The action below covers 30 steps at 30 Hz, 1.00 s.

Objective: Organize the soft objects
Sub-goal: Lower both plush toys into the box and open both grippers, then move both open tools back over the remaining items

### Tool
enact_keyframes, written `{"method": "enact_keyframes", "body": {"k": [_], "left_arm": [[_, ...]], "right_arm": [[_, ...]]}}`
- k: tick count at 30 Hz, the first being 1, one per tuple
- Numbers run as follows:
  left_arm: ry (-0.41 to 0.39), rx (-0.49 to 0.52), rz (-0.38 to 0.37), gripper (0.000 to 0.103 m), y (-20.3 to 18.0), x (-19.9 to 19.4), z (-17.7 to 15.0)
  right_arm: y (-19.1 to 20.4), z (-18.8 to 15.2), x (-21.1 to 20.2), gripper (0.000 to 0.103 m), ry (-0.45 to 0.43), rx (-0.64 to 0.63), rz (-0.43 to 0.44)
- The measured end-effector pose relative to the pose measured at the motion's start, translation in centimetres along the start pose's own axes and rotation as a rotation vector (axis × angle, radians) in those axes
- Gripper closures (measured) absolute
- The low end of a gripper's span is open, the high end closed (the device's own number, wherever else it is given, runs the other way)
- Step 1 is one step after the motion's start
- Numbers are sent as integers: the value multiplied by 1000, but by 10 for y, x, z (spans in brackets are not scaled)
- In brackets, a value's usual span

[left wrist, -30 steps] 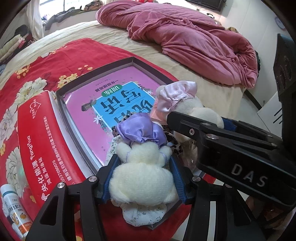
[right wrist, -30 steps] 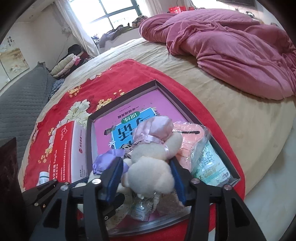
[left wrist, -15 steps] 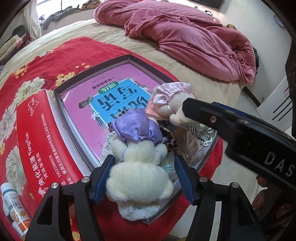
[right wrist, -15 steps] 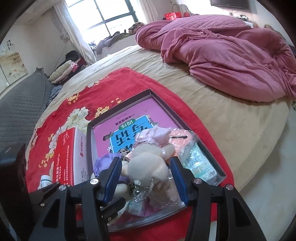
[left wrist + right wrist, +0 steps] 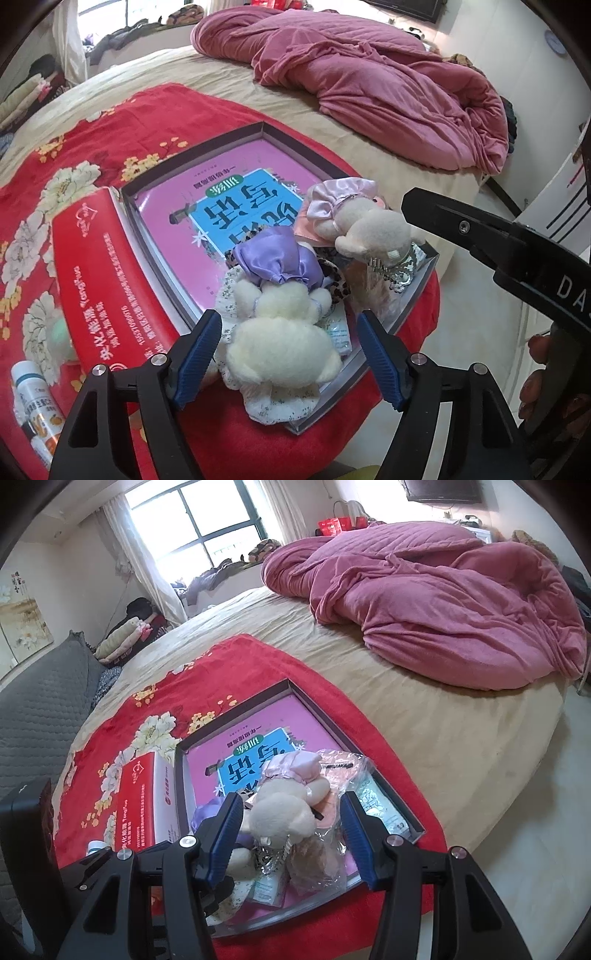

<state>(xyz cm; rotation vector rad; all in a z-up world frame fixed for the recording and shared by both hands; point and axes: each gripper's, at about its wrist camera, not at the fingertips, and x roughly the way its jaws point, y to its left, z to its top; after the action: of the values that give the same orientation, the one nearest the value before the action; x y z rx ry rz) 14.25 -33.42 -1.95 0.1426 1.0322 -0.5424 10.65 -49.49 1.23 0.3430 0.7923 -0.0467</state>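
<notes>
A cream plush with a purple bow [image 5: 280,332] lies at the near corner of the grey tray [image 5: 192,173]. My left gripper [image 5: 288,350] straddles it; its jaws are opening and both blue pads stand clear of the fur. A second cream plush with a pink bow [image 5: 284,808] rests on packets at the tray's right side, a small chain hanging from it. My right gripper [image 5: 291,819] is open, the pink-bow plush [image 5: 354,221] just past its tips with a gap at the right pad. One of the right gripper's fingers [image 5: 443,218] shows at the right of the left wrist view.
A pink book [image 5: 221,192] fills the tray floor, with plastic packets [image 5: 373,797] at its right. A red box [image 5: 92,266] lies left of the tray on the red floral blanket [image 5: 74,147], a small bottle [image 5: 33,398] beside it. A pink quilt [image 5: 369,85] is heaped behind.
The left jaws have spread off the purple-bow plush, which stays in the tray. The right gripper has drawn back and up from the pink-bow plush, which stays where it was.
</notes>
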Motion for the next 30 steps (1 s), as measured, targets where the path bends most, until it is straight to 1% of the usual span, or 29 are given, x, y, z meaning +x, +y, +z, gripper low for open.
{"method": "enact_keyframes", "body": {"k": [2, 4, 5, 12, 16, 20, 25, 30], "left_arm": [[-6, 2, 8, 26, -1, -4, 0], [-16, 6, 6, 26, -1, -9, 0], [-19, 6, 8, 26, -1, -12, 0], [-50, 4, 7, 26, 0, -31, -3], [-70, -4, 22, 25, 6, -48, -8], [-87, -15, 36, 25, 13, -64, -13], [-114, -35, 51, 25, 26, -89, -19], [-133, -55, 66, 25, 41, -111, -26]], "right_arm": [[0, 1, -5, 47, -11, 0, -7], [-1, 1, -10, 40, -26, 4, -11], [-1, 1, -13, 39, -30, 7, -10], [2, 0, -31, 38, -63, 2, -40], [6, -4, -43, 34, -81, -4, -51], [11, -6, -54, 33, -90, -14, -69], [23, -7, -67, 29, -101, -36, -80], [43, -7, -78, 28, -115, -73, -73]]}}
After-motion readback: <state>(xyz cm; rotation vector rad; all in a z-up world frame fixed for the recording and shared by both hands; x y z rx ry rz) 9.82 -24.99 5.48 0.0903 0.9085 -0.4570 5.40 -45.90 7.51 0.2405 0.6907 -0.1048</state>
